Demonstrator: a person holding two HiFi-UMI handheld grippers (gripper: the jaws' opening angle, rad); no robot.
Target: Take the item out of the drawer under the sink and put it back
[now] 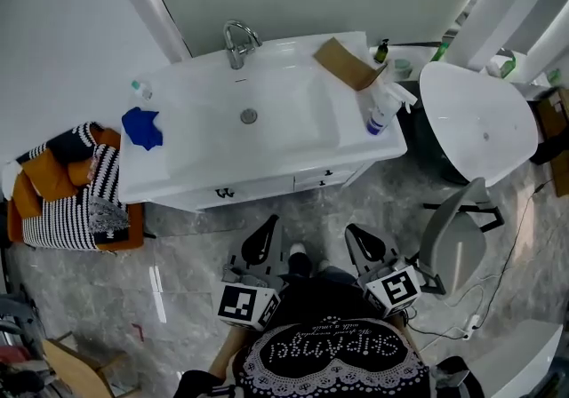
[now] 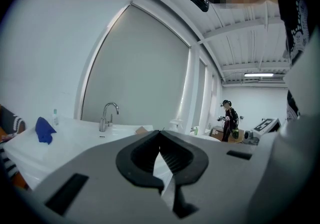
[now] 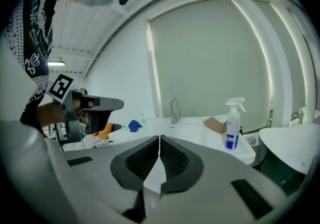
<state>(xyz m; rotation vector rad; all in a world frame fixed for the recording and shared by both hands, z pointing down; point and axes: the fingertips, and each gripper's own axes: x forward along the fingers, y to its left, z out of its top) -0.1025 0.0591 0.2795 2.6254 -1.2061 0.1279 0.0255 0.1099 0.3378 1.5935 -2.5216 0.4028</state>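
The white vanity [image 1: 267,165] holds a sink [image 1: 249,116] and a faucet [image 1: 236,43]. Below the top, both drawer fronts, the left drawer [image 1: 225,193] and the right drawer [image 1: 323,181], are pushed in, so nothing inside them shows. My left gripper [image 1: 264,241] and right gripper [image 1: 364,243] hover over the floor a short way in front of the vanity, apart from it. Both are shut and hold nothing. In the left gripper view the left gripper [image 2: 160,133] has its tips together. In the right gripper view the right gripper [image 3: 159,139] also has its tips together.
On the top lie a blue cloth [image 1: 142,127], a brown cardboard piece [image 1: 347,61] and a spray bottle [image 1: 380,112]. An orange basket with striped cloth [image 1: 76,187] stands at the left. A round white table [image 1: 480,116] and a grey chair [image 1: 458,241] stand at the right.
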